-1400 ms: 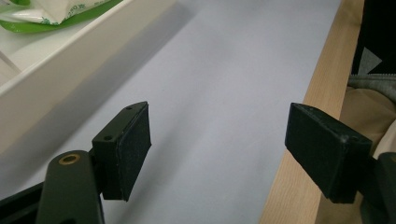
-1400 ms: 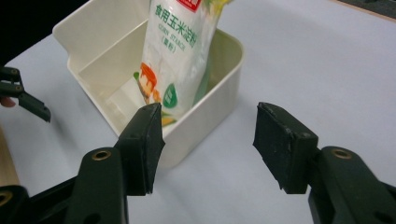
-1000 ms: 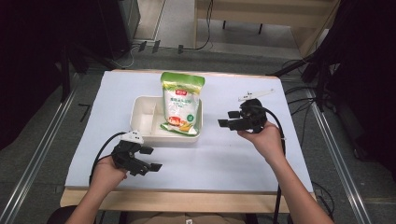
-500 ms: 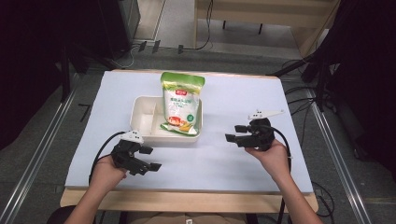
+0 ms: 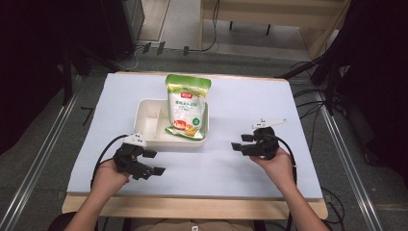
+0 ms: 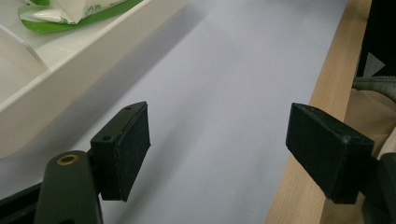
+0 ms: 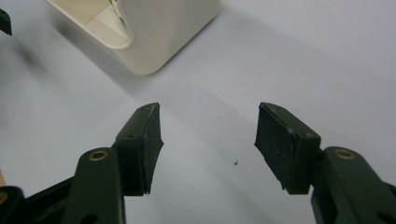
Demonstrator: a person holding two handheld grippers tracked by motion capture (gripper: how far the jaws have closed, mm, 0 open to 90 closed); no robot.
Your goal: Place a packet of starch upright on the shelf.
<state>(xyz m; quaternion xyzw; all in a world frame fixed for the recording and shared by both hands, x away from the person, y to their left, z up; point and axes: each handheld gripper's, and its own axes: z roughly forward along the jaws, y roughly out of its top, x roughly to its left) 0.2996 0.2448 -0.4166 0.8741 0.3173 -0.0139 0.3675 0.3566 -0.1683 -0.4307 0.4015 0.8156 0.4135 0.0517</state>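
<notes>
1. The high view showed the green-and-white pouch (image 5: 186, 107) leaning in the white tray (image 5: 146, 115), mid-worktop (image 5: 240, 183), between both grippers.
2. The left gripper (image 6: 217, 140) view caught the fingers released and empty, with the tray corner close beside them.
3. The right gripper (image 7: 208, 140) view showed fingers released over bare worktop, apart from the tray.

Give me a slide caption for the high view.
Both open grippers, left gripper and right gripper, rest near a white tray holding a green-and-white pouch.
</notes>
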